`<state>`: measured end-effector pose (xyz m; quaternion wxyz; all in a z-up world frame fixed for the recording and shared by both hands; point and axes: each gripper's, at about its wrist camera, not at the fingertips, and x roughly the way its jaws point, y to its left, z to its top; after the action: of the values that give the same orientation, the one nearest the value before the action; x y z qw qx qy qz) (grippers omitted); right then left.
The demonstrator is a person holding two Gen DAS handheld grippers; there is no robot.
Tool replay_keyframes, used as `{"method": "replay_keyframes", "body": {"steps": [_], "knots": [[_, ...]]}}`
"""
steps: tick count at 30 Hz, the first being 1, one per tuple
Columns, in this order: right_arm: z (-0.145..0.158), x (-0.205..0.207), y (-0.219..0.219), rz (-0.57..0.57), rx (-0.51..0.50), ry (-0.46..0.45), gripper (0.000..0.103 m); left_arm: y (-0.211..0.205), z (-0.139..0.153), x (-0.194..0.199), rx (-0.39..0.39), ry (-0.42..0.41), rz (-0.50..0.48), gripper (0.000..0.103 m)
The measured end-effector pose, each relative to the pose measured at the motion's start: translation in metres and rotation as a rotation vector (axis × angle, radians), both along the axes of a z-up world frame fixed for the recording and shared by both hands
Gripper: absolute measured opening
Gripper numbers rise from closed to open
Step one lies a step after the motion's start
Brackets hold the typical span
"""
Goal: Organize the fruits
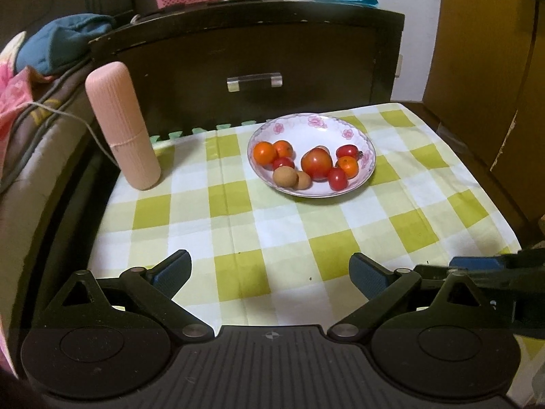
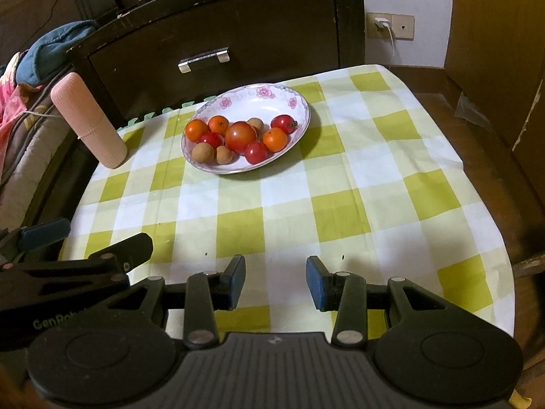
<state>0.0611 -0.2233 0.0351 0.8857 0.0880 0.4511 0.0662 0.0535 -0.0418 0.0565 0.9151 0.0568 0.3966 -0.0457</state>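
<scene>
The plate point(image 1: 369, 156) of fruit point(image 1: 316, 163) sits well ahead of both claws. The left claw point(image 1: 270, 272) and right claw point(image 2: 276, 281) hang spread apart, holding nothing.

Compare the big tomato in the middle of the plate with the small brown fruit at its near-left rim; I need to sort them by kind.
The big tomato is red-orange and glossy; the brown fruit is tan and matte. The tomato is clearly the larger. The tomato sits mid-plate among the other fruits; the brown fruit lies by the near rim beside a second brown one. Both are round and rest in the floral plate.

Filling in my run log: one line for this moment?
left claw open, empty | right claw open, empty | fruits all in floral plate | pink cylinder upright
</scene>
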Motion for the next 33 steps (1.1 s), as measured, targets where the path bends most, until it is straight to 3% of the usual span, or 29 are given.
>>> {"method": "replay_keyframes", "body": {"steps": [6,12,19,33], "knots": [[0.0,-0.009,0.005,0.013,-0.01,0.001,0.038,0.0,0.002,-0.004,0.021,-0.022,0.012,0.101],[0.001,-0.013,0.005,0.01,-0.004,-0.005,0.038,-0.009,0.011,-0.015,0.108,-0.079,0.028,0.102],[0.007,-0.018,0.002,0.004,0.0,-0.03,0.038,-0.006,0.013,-0.015,0.067,-0.051,0.041,0.101],[0.006,-0.017,0.001,-0.011,0.001,-0.027,0.038,-0.008,0.012,-0.017,0.084,-0.068,0.003,0.1]]}}
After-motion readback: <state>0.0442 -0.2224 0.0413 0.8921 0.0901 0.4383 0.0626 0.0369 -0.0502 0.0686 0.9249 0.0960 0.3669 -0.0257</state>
